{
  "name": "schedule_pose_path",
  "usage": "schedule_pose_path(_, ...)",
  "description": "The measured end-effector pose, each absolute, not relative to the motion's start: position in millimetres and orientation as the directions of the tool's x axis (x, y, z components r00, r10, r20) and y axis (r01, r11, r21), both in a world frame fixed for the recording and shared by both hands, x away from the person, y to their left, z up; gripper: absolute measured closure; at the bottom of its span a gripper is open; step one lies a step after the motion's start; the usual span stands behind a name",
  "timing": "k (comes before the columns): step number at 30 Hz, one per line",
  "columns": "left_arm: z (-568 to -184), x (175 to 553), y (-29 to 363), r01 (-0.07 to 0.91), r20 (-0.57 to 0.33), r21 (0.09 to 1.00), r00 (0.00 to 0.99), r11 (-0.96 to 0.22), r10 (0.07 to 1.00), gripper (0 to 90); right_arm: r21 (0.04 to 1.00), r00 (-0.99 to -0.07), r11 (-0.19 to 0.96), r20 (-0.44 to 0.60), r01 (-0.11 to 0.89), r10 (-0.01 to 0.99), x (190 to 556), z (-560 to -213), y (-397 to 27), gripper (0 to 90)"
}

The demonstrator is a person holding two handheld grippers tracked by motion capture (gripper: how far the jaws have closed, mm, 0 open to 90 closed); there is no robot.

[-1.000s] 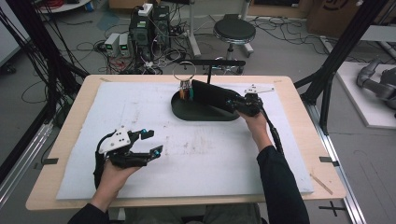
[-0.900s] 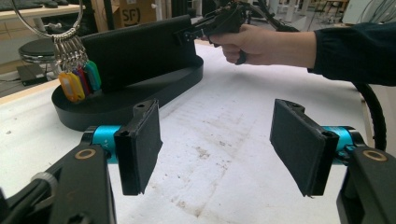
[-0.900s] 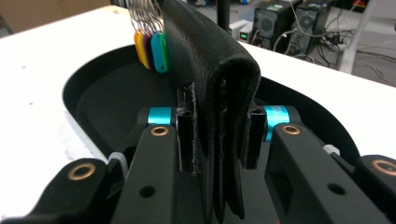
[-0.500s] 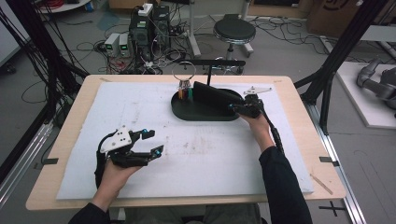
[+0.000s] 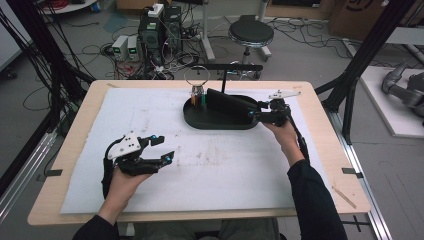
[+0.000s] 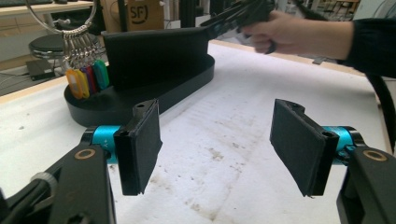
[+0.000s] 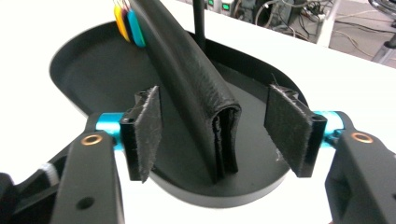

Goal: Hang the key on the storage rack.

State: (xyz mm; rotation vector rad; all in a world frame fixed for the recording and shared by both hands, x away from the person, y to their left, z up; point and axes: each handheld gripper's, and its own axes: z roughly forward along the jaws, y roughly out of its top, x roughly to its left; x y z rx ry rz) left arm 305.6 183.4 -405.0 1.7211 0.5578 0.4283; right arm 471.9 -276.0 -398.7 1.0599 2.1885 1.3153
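Observation:
A black leather wallet [image 5: 232,102] stands on its edge, folded, in a black oval tray [image 5: 220,124] at the table's far middle. Coloured key tags [image 5: 198,97] hang from a ring at the tray's left end. My right gripper [image 5: 255,114] is at the wallet's right end. Its jaws have just been opening and now stand open, with the wallet [image 7: 187,70] between the pads [image 7: 144,130] and gaps on both sides. My left gripper [image 5: 162,148] rests open on the white mat at front left with nothing between its pads [image 6: 140,144]; it faces the tray [image 6: 93,109] and tags [image 6: 88,77].
A white mat [image 5: 215,170] covers most of the wooden table [image 5: 75,200]. A thin black stand [image 5: 224,75] rises behind the tray. Beyond the far edge are a stool [image 5: 250,34], electronics and cables on the floor. Black frame posts flank the table.
The right gripper's jaws have opened off the wallet's end, and that hand has drawn slightly back to the right. The wallet stays standing in the tray. The left gripper has not moved.

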Motion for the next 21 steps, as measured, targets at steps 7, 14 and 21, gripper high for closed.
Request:
schedule_pose_path(7,-400.5,313.6,185.5,0.144,-0.016,0.975,0.8,-0.167,0.599,32.6,0.9,-0.665,0.222,0.094,0.375,0.741,442.4,-377.3,-294.2,33.5)
schedule_pose_path(14,-396.7,320.7,186.5,0.156,-0.024,0.975,0.782,-0.159,0.623,28.9,0.916,-0.684,0.226,0.068,0.33,0.726,405.9,-370.9,-304.2,32.1)
schedule_pose_path(21,-394.2,328.0,186.3,0.158,-0.023,0.975,0.773,-0.157,0.634,26.7,0.917,-0.707,0.26,0.034,0.304,0.707,377.7,-375.7,-312.4,29.5)
